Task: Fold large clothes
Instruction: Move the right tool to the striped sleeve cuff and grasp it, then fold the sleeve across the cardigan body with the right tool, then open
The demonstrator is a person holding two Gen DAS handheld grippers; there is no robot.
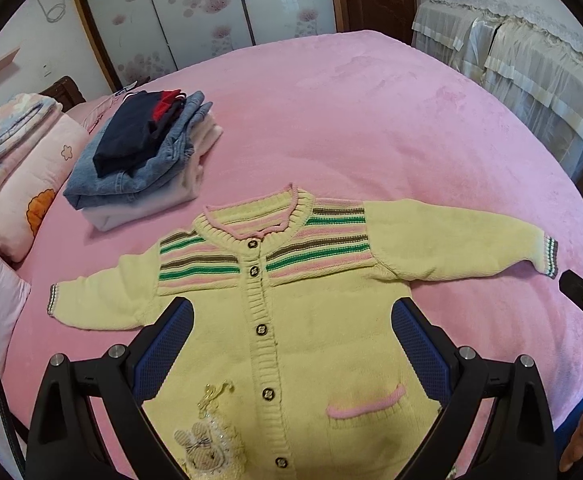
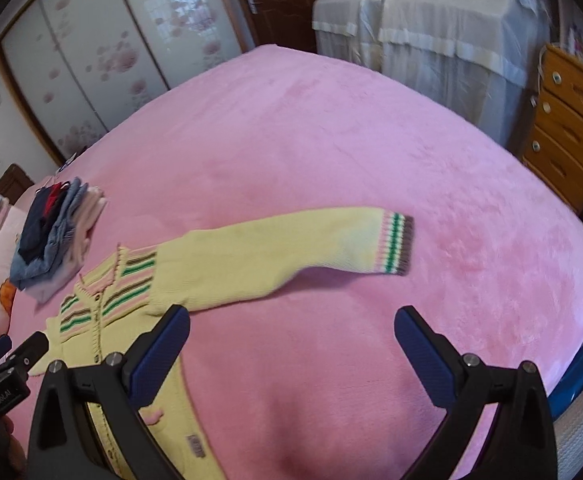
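Lying flat on the bed (image 1: 411, 120), the cardigan (image 1: 291, 320) awaits its first fold; left gripper (image 1: 291, 344) and right gripper (image 2: 291, 352), both released, should likely take a sleeve (image 2: 291, 248).

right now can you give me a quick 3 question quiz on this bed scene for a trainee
1. True or false: the yellow cardigan is already folded in half.
2. What lies on top of the stack of folded clothes? A) a dark navy garment B) a white towel C) a green scarf
3. Fill in: the left gripper and right gripper both have their jaws ____.

Key:
1. False; it lies flat and buttoned on the pink blanket, both sleeves spread out.
2. A; jeans lie under it.
3. Open; neither holds anything.
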